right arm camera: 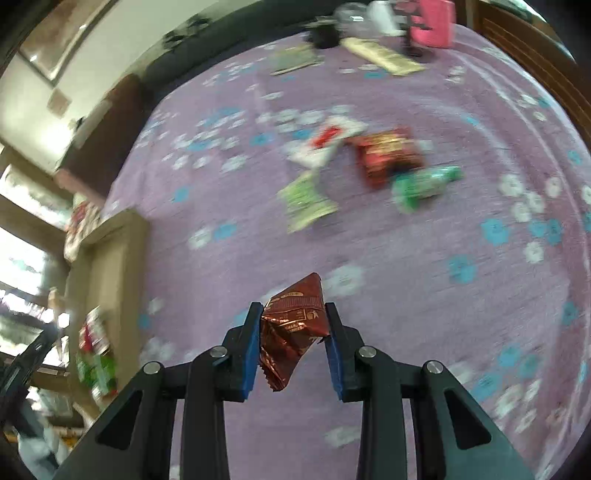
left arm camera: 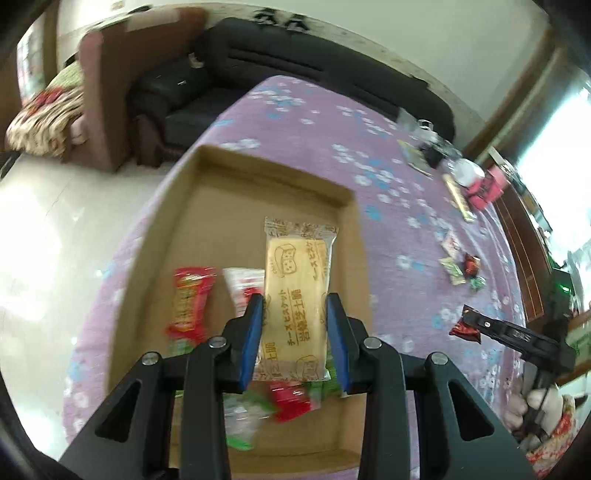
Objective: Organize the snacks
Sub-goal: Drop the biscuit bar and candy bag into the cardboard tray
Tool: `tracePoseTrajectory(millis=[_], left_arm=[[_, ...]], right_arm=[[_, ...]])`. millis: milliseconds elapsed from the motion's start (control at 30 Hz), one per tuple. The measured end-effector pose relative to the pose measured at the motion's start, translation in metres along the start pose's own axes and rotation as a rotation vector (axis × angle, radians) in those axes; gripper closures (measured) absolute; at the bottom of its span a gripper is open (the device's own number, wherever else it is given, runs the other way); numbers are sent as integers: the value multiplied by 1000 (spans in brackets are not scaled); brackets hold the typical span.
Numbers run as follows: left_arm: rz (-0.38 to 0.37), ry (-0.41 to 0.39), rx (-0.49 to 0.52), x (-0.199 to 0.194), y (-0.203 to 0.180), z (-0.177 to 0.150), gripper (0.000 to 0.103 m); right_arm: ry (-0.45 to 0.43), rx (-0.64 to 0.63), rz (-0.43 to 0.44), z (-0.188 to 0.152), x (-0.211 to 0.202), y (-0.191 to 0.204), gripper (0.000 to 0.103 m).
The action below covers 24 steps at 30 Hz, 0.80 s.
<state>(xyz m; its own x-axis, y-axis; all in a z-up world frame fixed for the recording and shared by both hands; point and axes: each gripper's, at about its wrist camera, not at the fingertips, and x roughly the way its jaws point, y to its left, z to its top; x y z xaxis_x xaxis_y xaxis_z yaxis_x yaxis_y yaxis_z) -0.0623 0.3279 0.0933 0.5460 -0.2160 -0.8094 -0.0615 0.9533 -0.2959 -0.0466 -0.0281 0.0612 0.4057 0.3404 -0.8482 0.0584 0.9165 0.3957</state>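
Note:
My left gripper (left arm camera: 295,302) is shut on a long yellow biscuit packet (left arm camera: 297,266) and holds it over the open cardboard box (left arm camera: 207,206). Inside the box lie a red packet (left arm camera: 190,299) and several red, white and green ones under my fingers. My right gripper (right arm camera: 293,308) is shut on a crumpled dark red foil packet (right arm camera: 295,325) above the purple flowered cloth (right arm camera: 221,295). In the left wrist view that gripper (left arm camera: 476,325) shows at the right, off the box. Loose snacks lie ahead: a white-red packet (right arm camera: 325,142), a red one (right arm camera: 388,153), a green one (right arm camera: 424,186), a light green one (right arm camera: 306,201).
The box (right arm camera: 118,258) stands at the left edge of the cloth in the right wrist view. At the far end sit a pink item (right arm camera: 432,22), a long yellow packet (right arm camera: 380,55) and a dark cup (right arm camera: 325,37). A black sofa (left arm camera: 295,66) lies beyond the table.

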Motion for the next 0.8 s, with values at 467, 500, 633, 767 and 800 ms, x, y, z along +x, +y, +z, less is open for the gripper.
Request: tracePoseTrajectory(millis=[467, 500, 633, 767, 800], left_arm=[[75, 42, 10, 33, 51, 29, 67], [76, 48, 17, 36, 51, 30, 67], [63, 62, 16, 42, 54, 33, 65], [33, 51, 5, 35, 54, 34, 59], [31, 48, 4, 31, 53, 35, 54]], right_arm=[[92, -327, 216, -12, 68, 189, 72], [103, -328, 218, -13, 74, 193, 72], [126, -344, 194, -18, 94, 206, 72], [119, -364, 163, -16, 99, 212, 70], [111, -374, 155, -16, 98, 214, 68]])
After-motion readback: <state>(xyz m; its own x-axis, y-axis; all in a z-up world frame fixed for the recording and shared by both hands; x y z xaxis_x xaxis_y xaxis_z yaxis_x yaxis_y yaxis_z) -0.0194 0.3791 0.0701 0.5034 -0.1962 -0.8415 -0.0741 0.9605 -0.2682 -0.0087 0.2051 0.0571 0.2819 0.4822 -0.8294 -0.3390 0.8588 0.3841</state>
